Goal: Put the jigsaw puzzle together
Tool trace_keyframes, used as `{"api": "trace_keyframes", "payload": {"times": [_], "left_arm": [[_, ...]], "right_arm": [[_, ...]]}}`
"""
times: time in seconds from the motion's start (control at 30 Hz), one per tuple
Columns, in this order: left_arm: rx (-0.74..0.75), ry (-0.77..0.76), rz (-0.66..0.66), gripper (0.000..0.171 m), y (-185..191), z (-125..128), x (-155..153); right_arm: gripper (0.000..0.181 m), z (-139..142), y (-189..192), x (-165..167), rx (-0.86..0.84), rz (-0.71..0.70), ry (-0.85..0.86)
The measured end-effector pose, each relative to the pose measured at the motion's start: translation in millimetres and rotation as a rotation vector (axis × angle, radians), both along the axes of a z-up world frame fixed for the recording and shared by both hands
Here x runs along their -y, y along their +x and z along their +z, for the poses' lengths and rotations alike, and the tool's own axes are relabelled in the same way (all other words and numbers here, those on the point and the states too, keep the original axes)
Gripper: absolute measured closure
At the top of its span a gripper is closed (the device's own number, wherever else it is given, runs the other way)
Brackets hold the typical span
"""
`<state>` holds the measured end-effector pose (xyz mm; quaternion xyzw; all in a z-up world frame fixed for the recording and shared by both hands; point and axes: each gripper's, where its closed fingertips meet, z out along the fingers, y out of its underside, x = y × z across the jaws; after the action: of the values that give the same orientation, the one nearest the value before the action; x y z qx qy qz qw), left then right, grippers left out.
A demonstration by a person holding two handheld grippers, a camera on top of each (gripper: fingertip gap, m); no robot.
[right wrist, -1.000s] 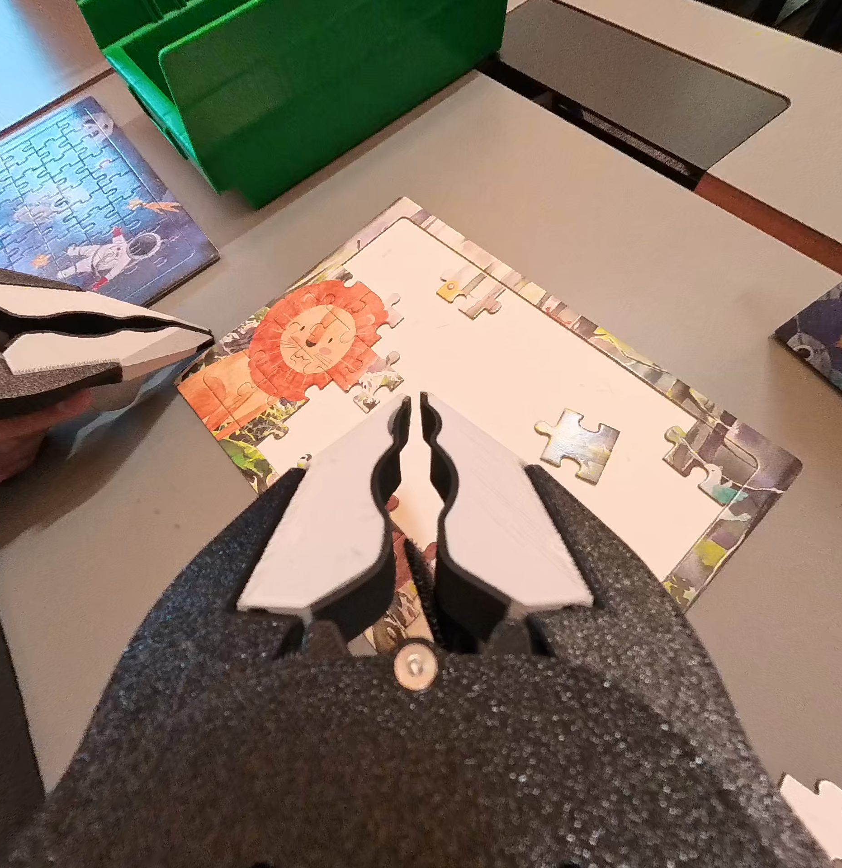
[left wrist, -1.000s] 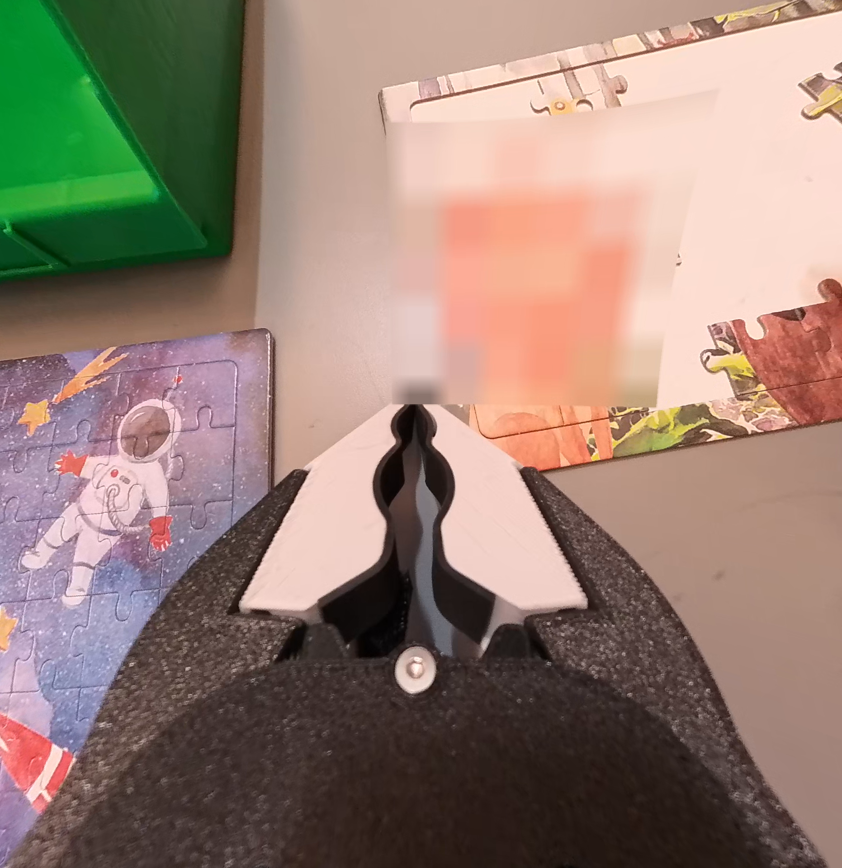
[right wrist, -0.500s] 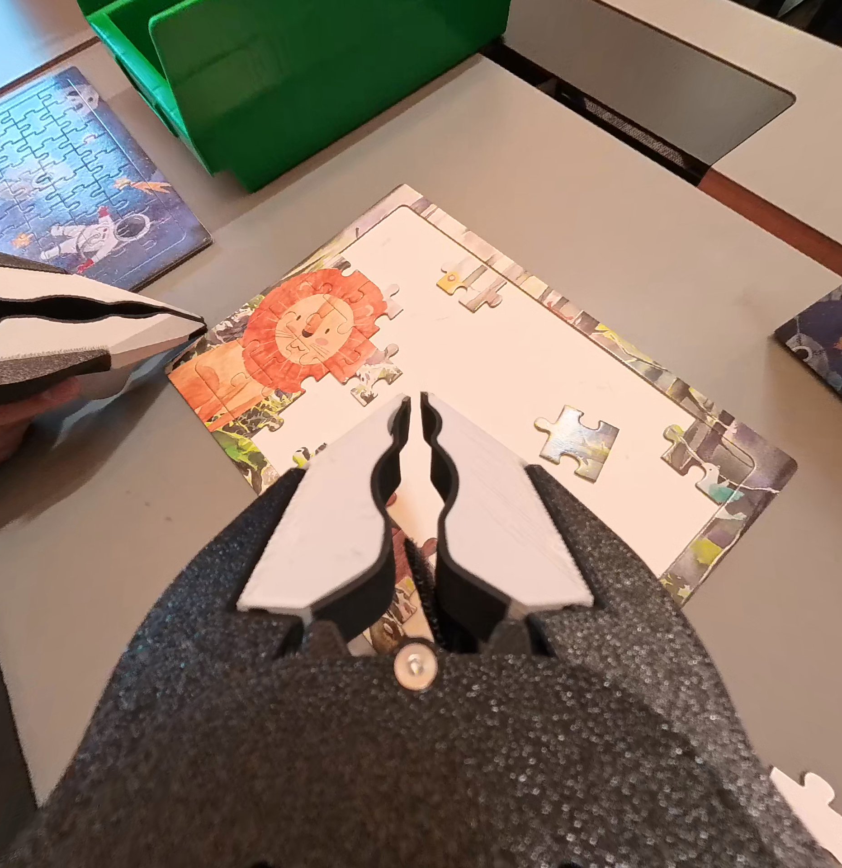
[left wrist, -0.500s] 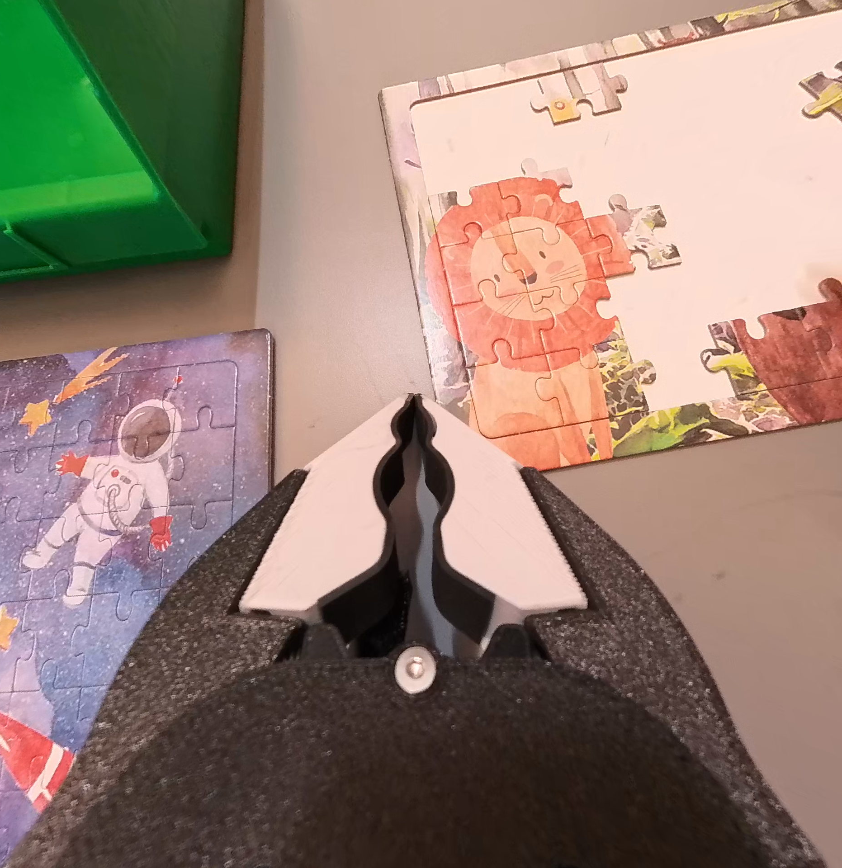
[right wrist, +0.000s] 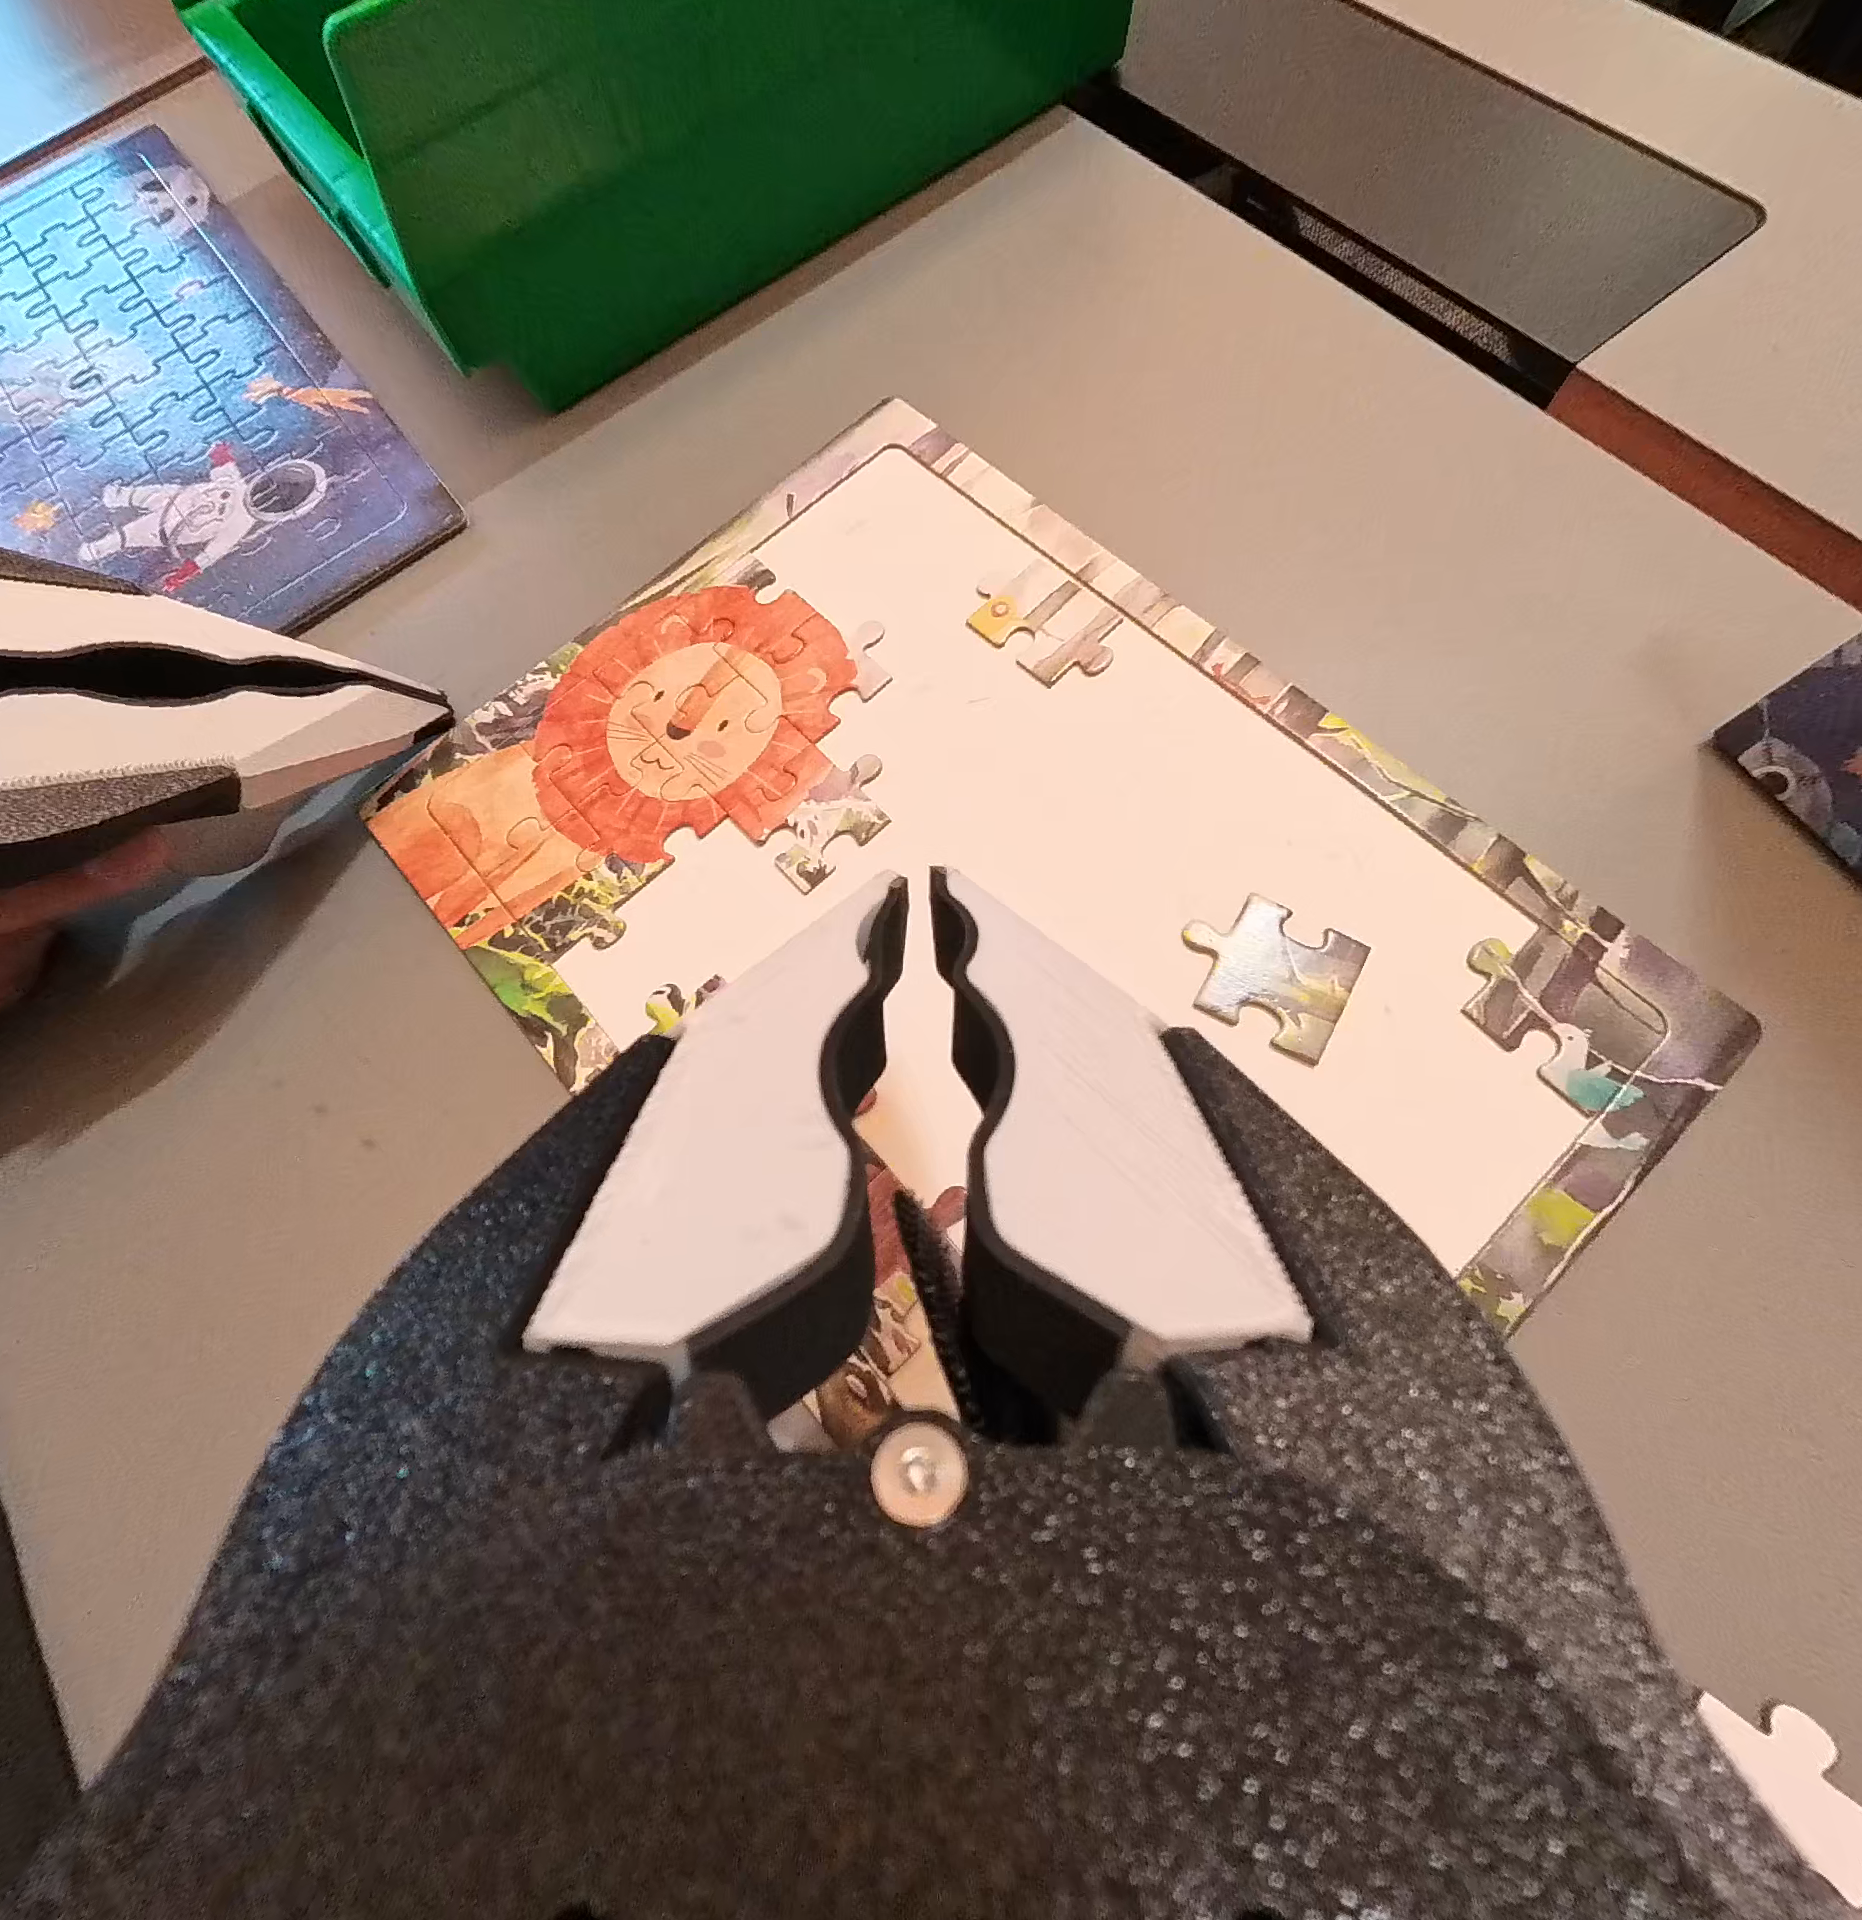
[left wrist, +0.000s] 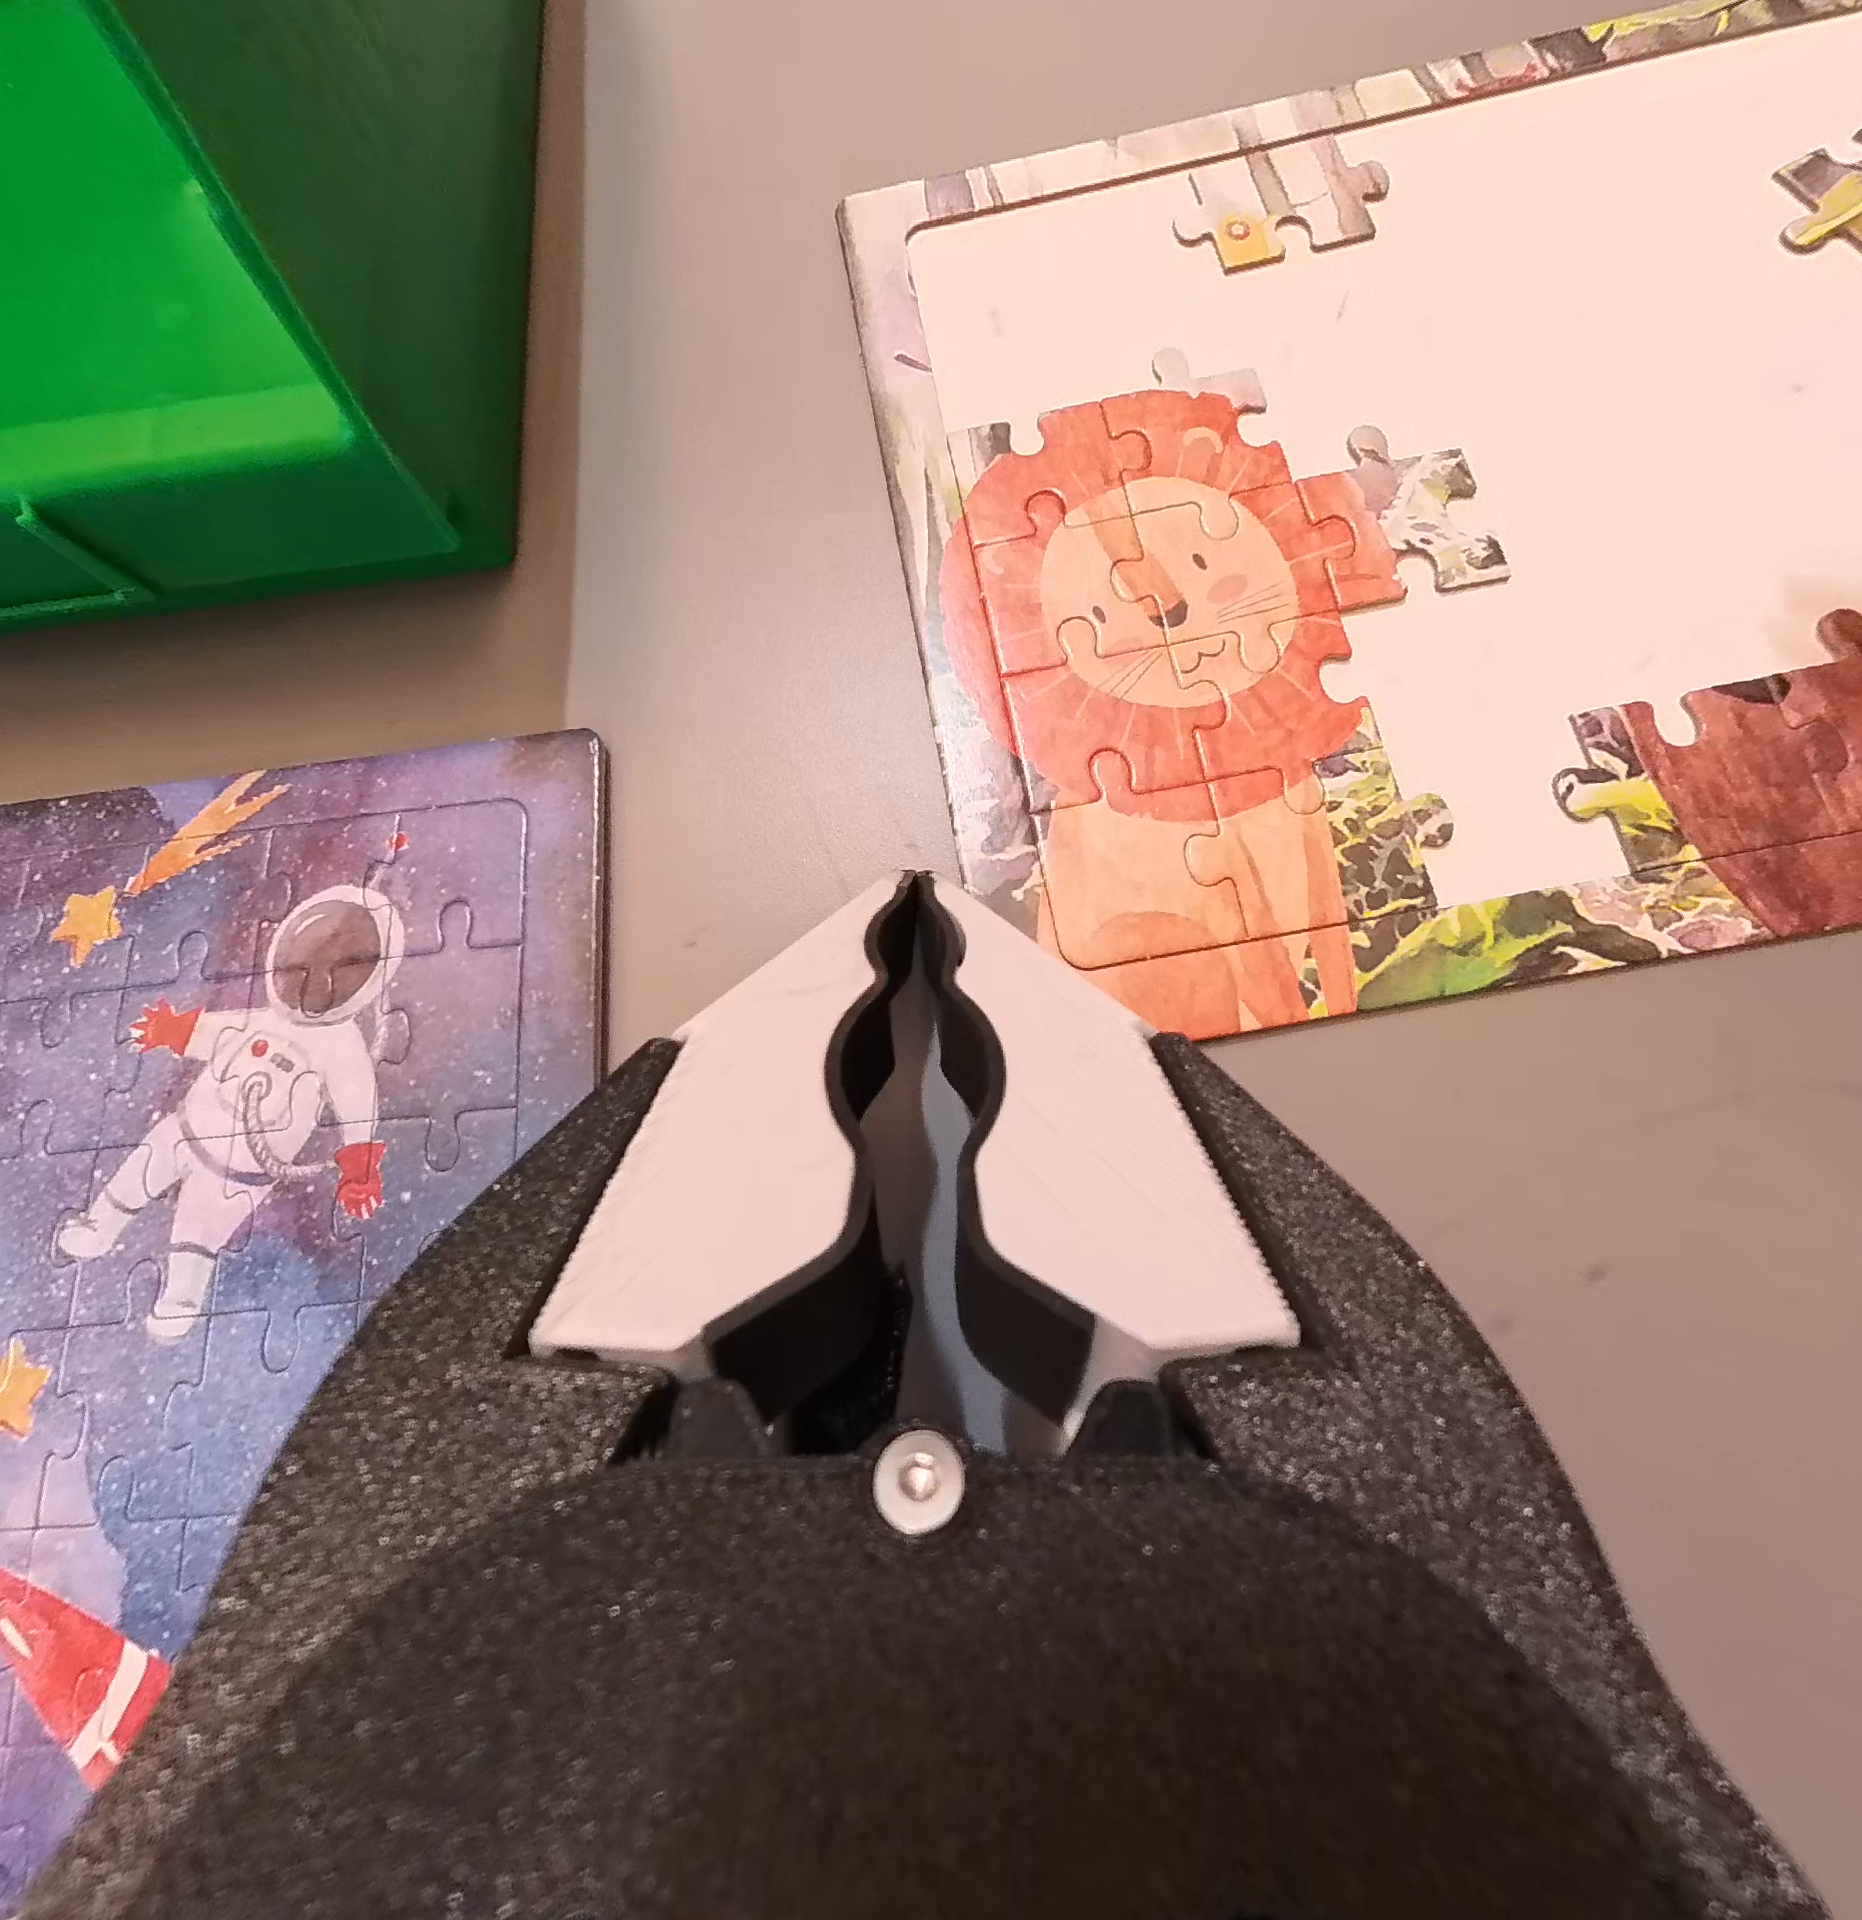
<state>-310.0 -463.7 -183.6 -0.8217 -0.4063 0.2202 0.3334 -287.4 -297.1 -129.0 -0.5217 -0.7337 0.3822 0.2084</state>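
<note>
Right gripper (right wrist: pixel 919 883) above jigsaw puzzle (right wrist: pixel 1093 790)

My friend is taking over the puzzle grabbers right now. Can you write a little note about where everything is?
Left gripper: shut, empty, beside the lion puzzle tray.
Right gripper: slightly open, empty, above the tray.
Done: the lion, part of the bottom edge, a few edge pieces.
Left: most of the tray is bare. One loose piece lies inside it, a face-down piece on the table.
The astronaut puzzle is already complete.
</note>
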Motion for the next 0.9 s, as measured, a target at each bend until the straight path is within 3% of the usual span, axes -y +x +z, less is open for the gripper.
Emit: {"api": "trace_keyframes", "payload": {"times": [0.27,0.37,0.47,0.6,0.67,0.73,0.8,0.9], "left_arm": [[0.005,0.009,-0.002,0.171,0,0,0],[0.022,0.034,-0.003,0.171,-1,0,0],[0.027,0.04,-0.003,0.171,-1,0,0],[0.017,0.026,-0.005,0.171,0,0,0],[0.018,0.032,-0.017,0.171,1,1,-2],[0.0,0.042,-0.007,0.171,-1,4,0],[-0.04,0.067,0.012,0.171,-4,13,4],[-0.108,0.15,-0.011,0.169,-3,31,-1]], "right_arm": [[0.177,-1,0,0,0.004,0.011,0.012],[0.176,-1,0,-30,-0.015,-0.011,0.169],[0.173,9,2,-58,-0.038,-0.066,0.152],[0.168,35,10,-48,-0.081,-0.01,-0.025],[0.167,80,23,-19,-0.175,0.097,-0.237],[0.167,114,43,-11,-0.29,0.14,-0.313],[0.166,121,67,-18,-0.321,0.139,-0.271],[0.167,105,103,-54,-0.278,0.035,-0.157]]}}
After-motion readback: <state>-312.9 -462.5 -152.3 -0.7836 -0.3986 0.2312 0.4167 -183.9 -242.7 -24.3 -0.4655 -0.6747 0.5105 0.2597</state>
